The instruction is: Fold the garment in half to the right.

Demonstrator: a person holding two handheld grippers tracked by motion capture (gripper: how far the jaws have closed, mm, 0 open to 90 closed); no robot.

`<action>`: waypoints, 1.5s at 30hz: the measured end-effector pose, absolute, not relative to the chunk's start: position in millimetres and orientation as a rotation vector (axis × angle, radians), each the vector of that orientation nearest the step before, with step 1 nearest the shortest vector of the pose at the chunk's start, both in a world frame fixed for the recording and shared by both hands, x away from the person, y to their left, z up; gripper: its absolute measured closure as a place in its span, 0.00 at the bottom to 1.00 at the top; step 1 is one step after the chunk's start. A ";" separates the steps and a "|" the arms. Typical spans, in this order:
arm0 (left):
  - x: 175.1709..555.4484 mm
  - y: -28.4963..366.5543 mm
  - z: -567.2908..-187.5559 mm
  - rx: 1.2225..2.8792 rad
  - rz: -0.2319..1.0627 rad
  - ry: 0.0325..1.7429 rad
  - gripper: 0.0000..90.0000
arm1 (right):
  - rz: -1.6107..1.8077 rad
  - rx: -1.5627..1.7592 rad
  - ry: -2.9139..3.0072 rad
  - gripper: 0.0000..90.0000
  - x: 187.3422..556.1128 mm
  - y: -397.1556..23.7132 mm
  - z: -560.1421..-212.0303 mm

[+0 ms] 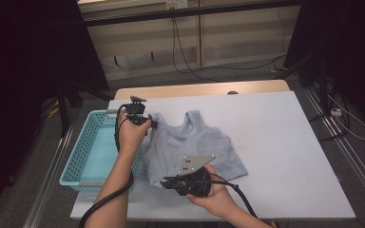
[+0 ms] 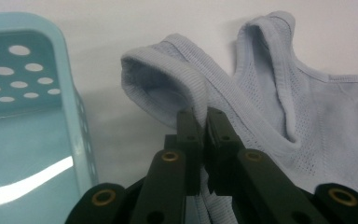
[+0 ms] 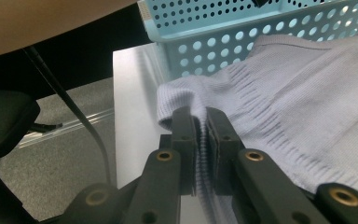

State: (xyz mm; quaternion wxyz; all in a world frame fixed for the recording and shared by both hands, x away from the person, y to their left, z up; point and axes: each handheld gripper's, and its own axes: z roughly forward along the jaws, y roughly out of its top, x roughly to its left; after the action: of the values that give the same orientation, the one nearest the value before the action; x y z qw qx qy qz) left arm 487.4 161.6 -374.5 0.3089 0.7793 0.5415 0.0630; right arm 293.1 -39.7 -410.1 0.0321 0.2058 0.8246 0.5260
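Tank top [image 1: 195, 145] flat on table [image 1: 285, 142], just right of basket [image 1: 83, 156]; left gripper [image 1: 151, 124] fingers pinch shoulder strap; right gripper [image 1: 164, 180] fingers pinch hem corner; both on basket-side edge, basket nearer left hand.

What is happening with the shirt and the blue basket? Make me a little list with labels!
Garment: pale grey-blue sleeveless knit top, lying mostly flat on the table
Table: white tabletop
Basket: light blue perforated plastic basket, at the table's left edge, beside the top
Left gripper: shut on the top's shoulder strap
Right gripper: shut on the top's ribbed bottom hem, near the basket
Likely next: both ends are pinched, so the top will probably be lifted or folded
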 end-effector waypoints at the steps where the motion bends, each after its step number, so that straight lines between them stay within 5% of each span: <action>1: 487.4 162.3 -374.6 2.059 0.170 1.435 0.95 | 1.616 0.628 2.543 0.93 293.5 -38.9 -410.4; 45: 492.6 142.4 -370.8 2.082 0.196 1.402 0.95 | 1.626 0.721 2.453 0.93 293.0 -69.9 -407.7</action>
State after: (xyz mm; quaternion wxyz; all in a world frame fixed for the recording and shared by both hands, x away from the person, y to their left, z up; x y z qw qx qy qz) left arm 492.6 142.4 -370.8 0.3070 0.7870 0.5299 0.0742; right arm 293.0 -69.9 -407.7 0.0557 0.2376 0.8084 0.5357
